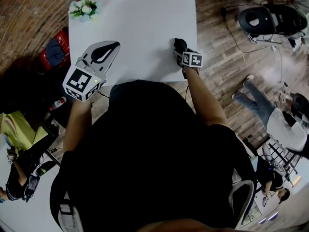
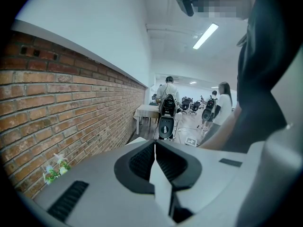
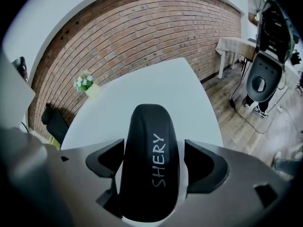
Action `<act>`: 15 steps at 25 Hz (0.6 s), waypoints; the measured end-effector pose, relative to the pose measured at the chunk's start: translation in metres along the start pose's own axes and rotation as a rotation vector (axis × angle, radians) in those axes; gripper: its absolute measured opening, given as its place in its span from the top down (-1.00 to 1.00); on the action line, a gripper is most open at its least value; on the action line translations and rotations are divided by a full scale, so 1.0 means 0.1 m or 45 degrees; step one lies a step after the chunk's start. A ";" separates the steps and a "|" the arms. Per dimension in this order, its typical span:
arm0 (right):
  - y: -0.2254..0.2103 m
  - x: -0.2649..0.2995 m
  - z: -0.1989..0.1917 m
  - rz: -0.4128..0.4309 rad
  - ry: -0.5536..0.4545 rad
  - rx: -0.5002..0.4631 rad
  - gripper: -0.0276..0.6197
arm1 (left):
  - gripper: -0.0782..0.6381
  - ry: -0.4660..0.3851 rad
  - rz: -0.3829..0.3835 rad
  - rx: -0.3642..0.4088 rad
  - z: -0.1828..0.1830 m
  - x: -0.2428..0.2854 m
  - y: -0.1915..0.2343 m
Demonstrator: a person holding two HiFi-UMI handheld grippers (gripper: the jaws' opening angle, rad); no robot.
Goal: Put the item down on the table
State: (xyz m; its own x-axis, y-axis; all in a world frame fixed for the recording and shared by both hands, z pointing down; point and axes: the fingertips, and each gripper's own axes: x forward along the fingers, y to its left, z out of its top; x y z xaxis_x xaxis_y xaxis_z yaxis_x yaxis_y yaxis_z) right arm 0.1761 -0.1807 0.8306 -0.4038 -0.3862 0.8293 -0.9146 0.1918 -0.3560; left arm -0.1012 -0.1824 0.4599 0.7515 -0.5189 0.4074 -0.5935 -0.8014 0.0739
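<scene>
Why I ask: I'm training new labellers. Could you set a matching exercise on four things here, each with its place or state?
Things:
1. left gripper
2. right gripper
3. black item marked SHERY
4. small flowering plant

Places and states:
A. at the far left corner of the white table
B. jaws apart
C. jaws together
D. between two jaws

Pairs: 1-C; 2-B; 3-D; 4-A
</scene>
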 end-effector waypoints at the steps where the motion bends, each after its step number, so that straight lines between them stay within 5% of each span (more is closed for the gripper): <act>1: 0.00 -0.01 0.01 0.002 -0.006 0.004 -0.24 | 0.74 -0.001 -0.001 0.001 0.00 0.00 -0.01; 15: 0.09 -0.28 0.31 0.048 -0.143 0.017 -0.25 | 0.74 -0.019 -0.005 0.020 0.06 0.01 -0.17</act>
State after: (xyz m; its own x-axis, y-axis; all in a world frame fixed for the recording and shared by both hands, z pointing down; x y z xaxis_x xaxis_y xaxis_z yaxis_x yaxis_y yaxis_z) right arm 0.1787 -0.1961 0.7907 -0.4371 -0.4780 0.7619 -0.8986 0.1965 -0.3923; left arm -0.0881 -0.1711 0.4533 0.7581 -0.5198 0.3938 -0.5859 -0.8080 0.0613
